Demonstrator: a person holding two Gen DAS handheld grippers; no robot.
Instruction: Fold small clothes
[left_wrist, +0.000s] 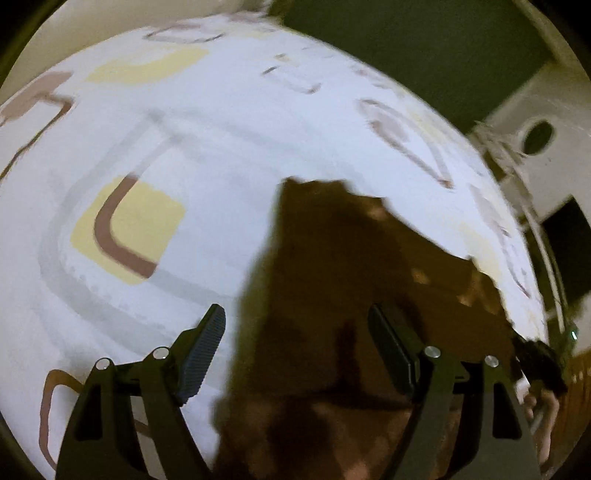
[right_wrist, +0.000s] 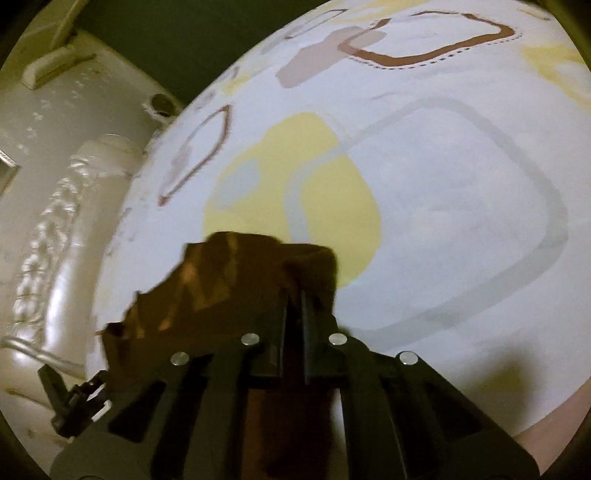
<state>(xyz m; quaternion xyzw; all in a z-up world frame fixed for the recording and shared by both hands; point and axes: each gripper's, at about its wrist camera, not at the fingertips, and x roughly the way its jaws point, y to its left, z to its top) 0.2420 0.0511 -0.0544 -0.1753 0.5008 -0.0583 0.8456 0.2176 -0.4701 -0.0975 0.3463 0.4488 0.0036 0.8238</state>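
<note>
A brown patterned garment (left_wrist: 351, 258) lies spread on a white bed sheet (left_wrist: 221, 147) printed with yellow, brown and grey squares. My left gripper (left_wrist: 295, 314) hovers over the garment's left part with its jaws wide open. The cloth shows between the fingers, and the pads do not touch it. In the right wrist view my right gripper (right_wrist: 294, 291) is shut on a bunched edge of the brown garment (right_wrist: 229, 273), which rises in folds to the left of the fingers over the sheet (right_wrist: 443, 184). The blur hides the garment's finer shape.
A white padded, quilted surface (right_wrist: 55, 221) borders the sheet's left side, with a dark green wall behind. White furniture with a round dark hole (left_wrist: 537, 136) stands past the sheet's right edge. A hand (left_wrist: 543, 406) holding black hardware shows at the lower right.
</note>
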